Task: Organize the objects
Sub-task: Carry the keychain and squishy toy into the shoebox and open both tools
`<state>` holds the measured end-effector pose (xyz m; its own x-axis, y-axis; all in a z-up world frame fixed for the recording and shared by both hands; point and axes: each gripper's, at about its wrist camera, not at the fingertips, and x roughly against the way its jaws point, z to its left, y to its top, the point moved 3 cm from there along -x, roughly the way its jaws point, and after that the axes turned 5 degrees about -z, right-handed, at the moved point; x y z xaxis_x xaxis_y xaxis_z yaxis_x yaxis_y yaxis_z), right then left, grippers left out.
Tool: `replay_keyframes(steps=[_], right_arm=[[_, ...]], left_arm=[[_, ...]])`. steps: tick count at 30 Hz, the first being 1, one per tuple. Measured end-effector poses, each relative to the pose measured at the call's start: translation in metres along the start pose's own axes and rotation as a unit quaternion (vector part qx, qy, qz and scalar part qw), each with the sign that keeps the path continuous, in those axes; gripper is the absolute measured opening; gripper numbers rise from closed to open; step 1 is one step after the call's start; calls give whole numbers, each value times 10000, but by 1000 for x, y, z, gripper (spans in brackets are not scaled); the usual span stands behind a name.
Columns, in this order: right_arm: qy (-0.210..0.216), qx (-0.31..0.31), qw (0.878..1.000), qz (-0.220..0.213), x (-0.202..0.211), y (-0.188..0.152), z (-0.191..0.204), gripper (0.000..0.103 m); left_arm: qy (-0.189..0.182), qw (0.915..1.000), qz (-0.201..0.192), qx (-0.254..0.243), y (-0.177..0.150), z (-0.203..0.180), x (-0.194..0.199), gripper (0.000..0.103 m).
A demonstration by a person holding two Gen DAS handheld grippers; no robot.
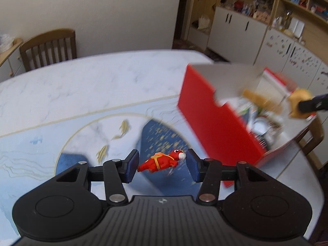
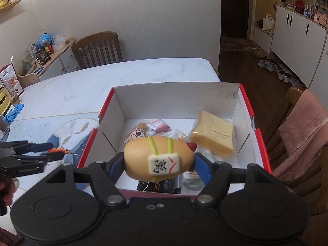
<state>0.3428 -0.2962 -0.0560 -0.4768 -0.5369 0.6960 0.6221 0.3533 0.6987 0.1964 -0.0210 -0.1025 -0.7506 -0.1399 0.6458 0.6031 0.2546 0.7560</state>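
A small red toy figure (image 1: 157, 163) with an orange harness hangs above the blue patterned mat (image 1: 51, 143), and my left gripper (image 1: 162, 162) is shut on it, one pad at each end. From the right wrist view, the left gripper (image 2: 55, 152) sits just left of the red cardboard box (image 2: 176, 94). My right gripper (image 2: 158, 164) is shut on a hot dog toy (image 2: 143, 157) with a white tile, held over the box's near edge. Inside the box lie a bread slice toy (image 2: 213, 135), a round face toy (image 2: 136, 135) and several packets.
The box (image 1: 205, 106) stands on the right part of the white marble table (image 2: 102, 82). Wooden chairs stand at the far side (image 2: 98, 49) and on the right, where one carries a pink towel (image 2: 303, 127). A blue cloth (image 2: 14, 110) lies at the left edge.
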Motion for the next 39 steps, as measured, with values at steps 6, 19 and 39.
replay_keyframes(steps=[6,19,39], right_arm=[[68,6,10000,-52,2,0,-5,71],[-77,52,9999,44,-6,-4,-21,71],[-250,370,9979,467,-53,-16,-17,71]], left_arm=[[-326,9987,-388,53,39,-18,32,49],[-888,9937,-471,-499,98,-88,9,49],[-455,9867,401,-1507,87,-142,-116,49]])
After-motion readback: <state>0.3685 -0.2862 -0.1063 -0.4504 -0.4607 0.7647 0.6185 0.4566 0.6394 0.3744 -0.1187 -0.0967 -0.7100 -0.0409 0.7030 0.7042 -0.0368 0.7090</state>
